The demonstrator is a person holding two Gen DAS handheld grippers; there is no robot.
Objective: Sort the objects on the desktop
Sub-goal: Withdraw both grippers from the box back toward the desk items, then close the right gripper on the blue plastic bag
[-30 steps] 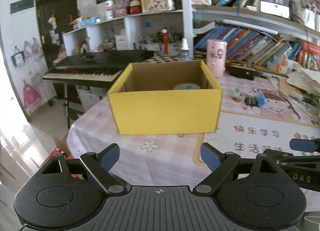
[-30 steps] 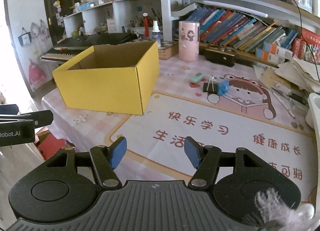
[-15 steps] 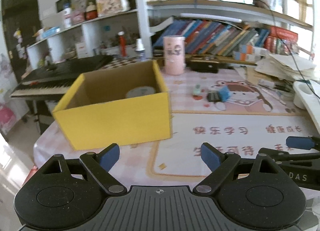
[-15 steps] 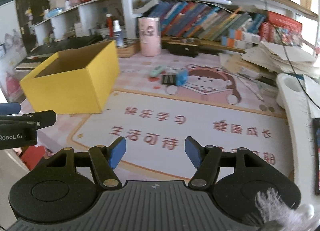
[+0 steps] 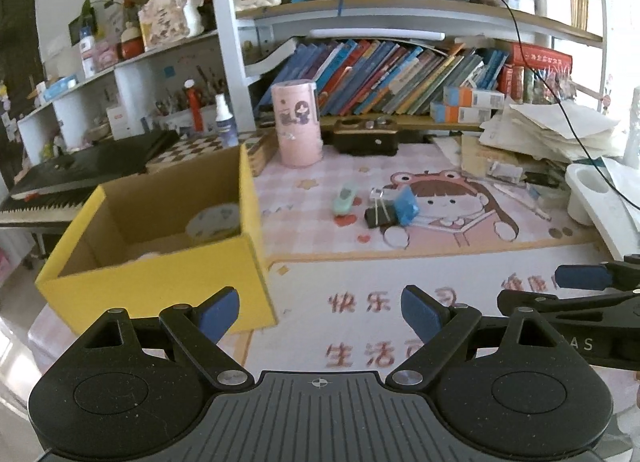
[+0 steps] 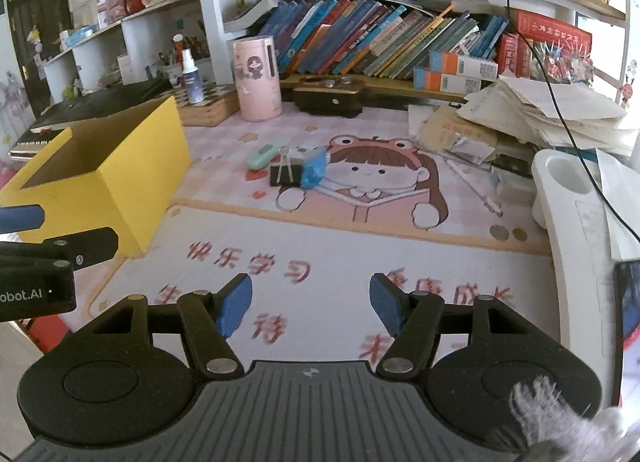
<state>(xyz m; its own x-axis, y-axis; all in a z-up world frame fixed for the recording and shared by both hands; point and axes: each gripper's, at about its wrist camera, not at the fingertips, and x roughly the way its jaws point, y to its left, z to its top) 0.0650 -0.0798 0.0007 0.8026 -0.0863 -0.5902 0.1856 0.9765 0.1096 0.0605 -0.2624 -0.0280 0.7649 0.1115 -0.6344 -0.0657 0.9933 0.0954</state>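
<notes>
While both tongs — left tongs (image 5: 320, 312), right tongs (image 6: 310, 304) — hover parted and empty, the open yellow cardboard box (image 5: 160, 278) waits beside the mint-green eraser (image 6: 266, 152), black binder clip (image 6: 285, 175) and crumpled blue wrapper (image 6: 314, 171) — handy for sorting.

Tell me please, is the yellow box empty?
No, a round pale roll lies inside the yellow box, against its wall.

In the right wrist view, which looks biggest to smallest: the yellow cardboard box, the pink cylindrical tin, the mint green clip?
1. Yellow cardboard box, though it is nearest.
2. Pink cylindrical tin.
3. Mint green clip.
</notes>
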